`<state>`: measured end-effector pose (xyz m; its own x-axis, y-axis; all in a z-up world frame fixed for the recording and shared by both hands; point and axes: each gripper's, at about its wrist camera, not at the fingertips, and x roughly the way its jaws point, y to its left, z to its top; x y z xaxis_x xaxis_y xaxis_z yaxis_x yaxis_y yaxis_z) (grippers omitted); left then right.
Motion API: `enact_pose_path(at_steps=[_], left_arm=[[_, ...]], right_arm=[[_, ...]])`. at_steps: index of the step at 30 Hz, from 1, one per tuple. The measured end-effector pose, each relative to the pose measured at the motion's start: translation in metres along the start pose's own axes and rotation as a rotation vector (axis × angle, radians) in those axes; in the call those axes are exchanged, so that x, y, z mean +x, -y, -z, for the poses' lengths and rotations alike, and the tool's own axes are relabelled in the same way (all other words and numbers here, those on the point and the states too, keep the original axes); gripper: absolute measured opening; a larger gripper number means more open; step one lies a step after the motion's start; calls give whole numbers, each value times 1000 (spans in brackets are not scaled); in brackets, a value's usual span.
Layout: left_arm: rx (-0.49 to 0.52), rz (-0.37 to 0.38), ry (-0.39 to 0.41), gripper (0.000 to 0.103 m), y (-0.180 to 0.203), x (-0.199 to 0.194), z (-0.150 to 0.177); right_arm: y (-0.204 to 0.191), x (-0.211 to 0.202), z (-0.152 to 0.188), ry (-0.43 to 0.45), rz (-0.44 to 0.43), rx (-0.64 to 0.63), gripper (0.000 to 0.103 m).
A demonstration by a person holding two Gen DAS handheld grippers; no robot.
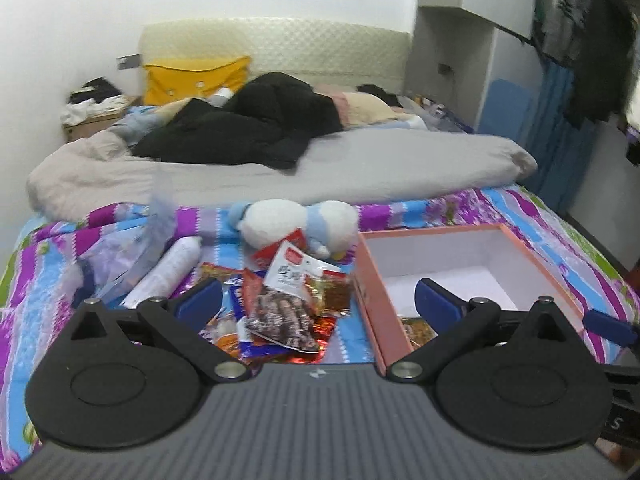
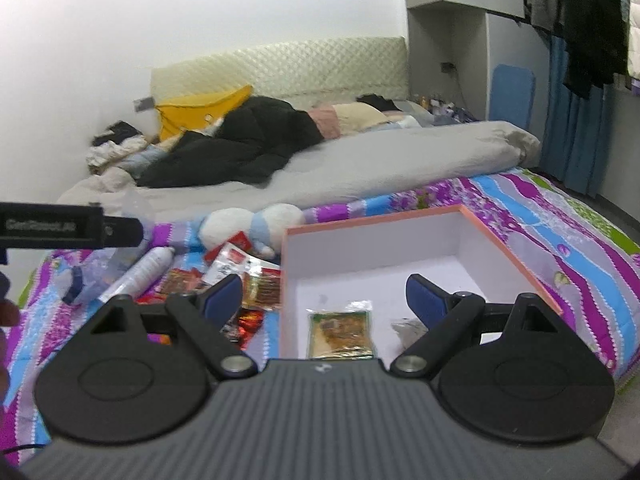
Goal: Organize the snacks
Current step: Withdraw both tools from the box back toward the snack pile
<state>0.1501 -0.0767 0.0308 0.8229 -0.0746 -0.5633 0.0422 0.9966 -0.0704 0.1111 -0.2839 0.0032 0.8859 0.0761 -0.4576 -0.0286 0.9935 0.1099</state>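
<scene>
A pile of snack packets (image 1: 288,304) lies on the flowered bedsheet, also in the right wrist view (image 2: 240,280). To its right stands an open pink box with a white inside (image 1: 370,292), (image 2: 516,256). In the box lie a green-gold packet (image 2: 340,334) and a small grey packet (image 2: 406,330). My left gripper (image 1: 318,302) is open and empty, over the pile and the box's left wall. My right gripper (image 2: 324,298) is open and empty, over the box's near left part.
A white bottle (image 1: 166,272) and a crumpled clear bag (image 1: 120,256) lie left of the pile. A white and blue plush toy (image 1: 296,226) lies behind it. A grey duvet (image 1: 360,168) and dark clothes fill the far bed. The bed's edge is at right.
</scene>
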Motion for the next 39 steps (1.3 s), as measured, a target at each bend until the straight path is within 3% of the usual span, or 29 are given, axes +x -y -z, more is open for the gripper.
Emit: enact_pose_path(at_steps=[5,8,17,20,25,39], left_arm=[[-29,-11,-32,103,-17,-17,11],[16,3,-24,103,-18,-30,14],[130,60,-97,103,-14,-49,8],[148,91,-137,103,-13,-48,8],[115,138,-245,103,-17,-26,10],[5,105,-405,103,-47,65,7]], right_arm=[[-13,-1,8,2,-23,10,90],[-21,3,12,5,-48,-30,90],[-34,40,13,-39,-34,-76,90],[-34,51,15,-53,-67,-80,90],[-34,77,19,-58,-58,-133,90],[-34,117,33,-131,-63,-150,90]])
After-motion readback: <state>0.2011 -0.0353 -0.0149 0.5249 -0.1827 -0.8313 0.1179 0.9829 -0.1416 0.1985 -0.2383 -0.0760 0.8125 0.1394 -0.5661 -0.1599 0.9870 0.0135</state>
